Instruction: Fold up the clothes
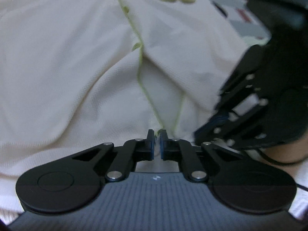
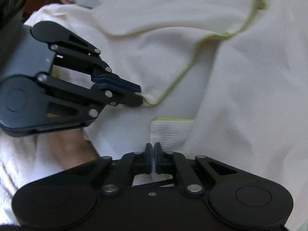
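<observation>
The left gripper pinches the green edge of the cream shirt, its jaws squeezed together. Just beside it, the right gripper bites the shirt's white corner, jaws squeezed together too.

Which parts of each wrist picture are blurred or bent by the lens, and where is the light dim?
Left wrist view: the right gripper at the right edge is smeared by motion, the cream garment is soft and dimly lit, and the left gripper is sharper. Right wrist view: the far green-trimmed edge blurs, the fisheye curves the corners, and the light is flat, without glare.
</observation>
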Demonstrator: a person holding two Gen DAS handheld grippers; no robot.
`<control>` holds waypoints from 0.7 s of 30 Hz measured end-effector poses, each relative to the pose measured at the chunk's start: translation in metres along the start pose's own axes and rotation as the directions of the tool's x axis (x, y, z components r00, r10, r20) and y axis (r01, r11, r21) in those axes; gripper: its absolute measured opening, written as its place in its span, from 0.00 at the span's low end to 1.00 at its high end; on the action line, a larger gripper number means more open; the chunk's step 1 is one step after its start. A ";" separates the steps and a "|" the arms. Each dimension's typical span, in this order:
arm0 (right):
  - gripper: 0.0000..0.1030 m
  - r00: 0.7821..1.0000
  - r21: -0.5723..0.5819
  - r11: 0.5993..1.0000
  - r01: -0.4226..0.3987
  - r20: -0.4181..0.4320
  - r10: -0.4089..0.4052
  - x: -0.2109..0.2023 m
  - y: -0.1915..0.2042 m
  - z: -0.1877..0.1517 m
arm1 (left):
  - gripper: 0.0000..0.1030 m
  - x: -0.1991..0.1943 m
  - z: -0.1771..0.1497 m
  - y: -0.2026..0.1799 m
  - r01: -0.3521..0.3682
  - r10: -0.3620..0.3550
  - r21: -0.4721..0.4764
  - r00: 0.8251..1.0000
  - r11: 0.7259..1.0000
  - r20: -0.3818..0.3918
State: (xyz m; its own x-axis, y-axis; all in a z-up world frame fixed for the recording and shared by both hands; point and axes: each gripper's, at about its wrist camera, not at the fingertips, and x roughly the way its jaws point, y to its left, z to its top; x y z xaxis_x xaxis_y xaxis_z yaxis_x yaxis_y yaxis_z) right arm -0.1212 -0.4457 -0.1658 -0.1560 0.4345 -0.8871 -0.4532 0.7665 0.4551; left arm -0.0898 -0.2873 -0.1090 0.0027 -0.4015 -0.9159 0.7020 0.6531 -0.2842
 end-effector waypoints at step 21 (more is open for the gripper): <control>0.03 0.923 -0.145 0.915 -0.377 0.016 0.383 -0.018 0.048 -0.022 | 0.04 -0.025 -0.026 -0.021 0.267 -0.263 -0.117 0.963 0.957 0.052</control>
State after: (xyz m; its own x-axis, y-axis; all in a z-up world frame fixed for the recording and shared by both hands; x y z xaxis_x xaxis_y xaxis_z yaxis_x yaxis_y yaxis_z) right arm -0.1600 -0.4270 -0.1300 -0.3040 0.7026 -0.6434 -0.4825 0.4688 0.7399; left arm -0.1232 -0.2746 -0.0871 -0.1447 -0.5919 -0.7929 0.5891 0.5924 -0.5496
